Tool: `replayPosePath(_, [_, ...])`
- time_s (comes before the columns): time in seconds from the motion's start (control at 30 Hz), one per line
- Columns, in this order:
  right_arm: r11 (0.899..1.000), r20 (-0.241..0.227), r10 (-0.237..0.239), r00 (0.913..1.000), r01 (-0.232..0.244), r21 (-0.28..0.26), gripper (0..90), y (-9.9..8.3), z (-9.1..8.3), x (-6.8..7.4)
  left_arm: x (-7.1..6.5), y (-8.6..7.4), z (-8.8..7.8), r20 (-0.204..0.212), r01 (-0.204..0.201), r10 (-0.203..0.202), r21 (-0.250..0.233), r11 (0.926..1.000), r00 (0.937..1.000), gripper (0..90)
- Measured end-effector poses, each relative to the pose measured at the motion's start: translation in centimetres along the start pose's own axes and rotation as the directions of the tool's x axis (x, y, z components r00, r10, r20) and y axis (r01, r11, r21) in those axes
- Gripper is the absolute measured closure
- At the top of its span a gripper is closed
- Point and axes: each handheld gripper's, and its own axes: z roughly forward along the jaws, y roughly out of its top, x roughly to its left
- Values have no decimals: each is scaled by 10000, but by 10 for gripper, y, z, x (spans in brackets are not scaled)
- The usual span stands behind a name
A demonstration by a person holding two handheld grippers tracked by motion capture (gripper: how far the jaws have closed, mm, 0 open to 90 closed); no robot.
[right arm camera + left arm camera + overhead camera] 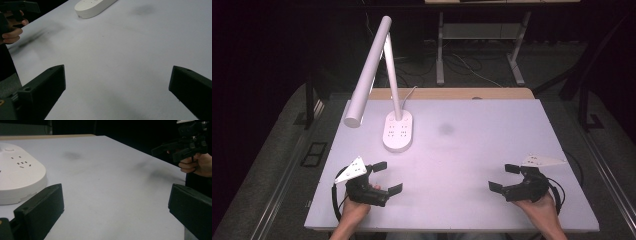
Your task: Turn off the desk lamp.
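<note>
Bench (492, 150) surface, pale and matte, is carrying everything here, with a faint dark smudge (446, 129) sitting toward its far middle. Next in size, a white desk lamp (377, 70) is standing near the far left corner, its long tube head leaning out over the left edge and its oval base (398, 131) lying flat on the top; in the left gripper view that base (20, 175) is showing just beyond the left jaw, apart from it.

Along the near edge, the left gripper (384, 176) is hovering by the near left corner in the person's left hand (354, 210), its claw spread wide and pinching nothing; bare bench is showing between the jaws in its own view. The right gripper (504, 177) is sitting near the near right corner in the right hand (539, 207), its claw likewise spread with nothing between the jaws. Both grippers are well apart, each pointing inward toward the bench's middle.
</note>
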Motion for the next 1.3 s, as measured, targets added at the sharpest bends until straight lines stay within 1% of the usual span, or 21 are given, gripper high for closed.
replayPosePath(0.07, [10000, 2, 14, 10000, -14, -56, 8, -1, -1, -1, 0, 0, 0, 23, 39, -39, -51, 10000, 10000, 0])
replayPosePath(0.13, [10000, -23, 69, 10000, -69, 4, 8, -1, -2, -1, -1, 0, 0, 39, 54, -54, -43, 10000, 10000, 0])
replayPosePath(0.23, [10000, -30, 15, 10000, -15, -36, 8, -1, -2, -2, -1, 0, 0, 49, 26, -26, -27, 10000, 10000, 0])
replayPosePath(0.3, [9999, -59, 114, 9999, -114, 7, 8, -1, -2, -3, -1, 0, 0, 58, 30, -30, -32, 10000, 10000, 0])
replayPosePath(0.33, [9999, -59, 114, 9999, -114, 7, 8, -1, -2, -3, 0, 0, 0, 65, -45, 45, 34, 10000, 10000, 0])
replayPosePath(0.37, [9998, -145, 180, 9997, -180, 38, 8, -1, -2, -3, 0, 0, 0, 58, -51, 51, 35, 10000, 10000, 0])
replayPosePath(0.4, [9998, -155, 180, 9997, -179, 60, 8, -1, -2, -3, -1, 0, 0, 46, 32, -32, -24, 10000, 10000, 0])
replayPosePath(0.43, [9999, -153, 135, 9998, -134, 43, 8, -1, -2, -3, -1, 0, 0, 46, 32, -32, -24, 10000, 10000, 0])
replayPosePath(0.57, [9998, -176, 170, 9997, -168, 102, 8, -1, -1, -3, -1, 0, 0, 78, -80, 79, 42, 10000, 9999, 0])
replayPosePath(0.67, [9999, -116, 101, 9999, -100, 79, 8, 0, -1, -4, -2, 0, 0, 119, -100, 99, 63, 9999, 9999, 0])
replayPosePath(0.8, [9997, -124, 173, 9998, -170, 186, 8, 1, 0, -4, -3, 0, 0, 144, -106, 105, 51, 9999, 9998, 0])
replayPosePath(0.9, [9991, -152, 95, 9998, -89, 403, 8, 3, 1, -3, -3, 0, 0, 141, -117, 116, 96, 9999, 9998, 0])
replayPosePath(0.97, [9991, -156, 140, 9998, -134, 413, 8, 3, 1, -2, -3, -1, 0, 146, -128, 126, 117, 9998, 9998, 0])
replayPosePath(1.0, [9994, -187, 64, 9998, -58, 345, 8, 4, 0, -2, -3, -1, 1, 148, -121, 120, 111, 9999, 9998, 0])
replayPosePath(1.13, [9989, -165, 92, 9998, -84, 468, 8, 6, 0, -1, -3, -1, 1, 153, -144, 142, 142, 9998, 9998, 0])
replayPosePath(1.27, [9990, -141, -50, 9999, 57, 451, 8, 10, 0, -2, -3, -1, 1, 160, -126, 124, 117, 9999, 9998, 0])
replayPosePath(1.3, [9990, -155, -24, 9999, 31, 446, 8, 12, 0, -1, -3, -1, 0, 160, -123, 121, 117, 9999, 9998, 0])
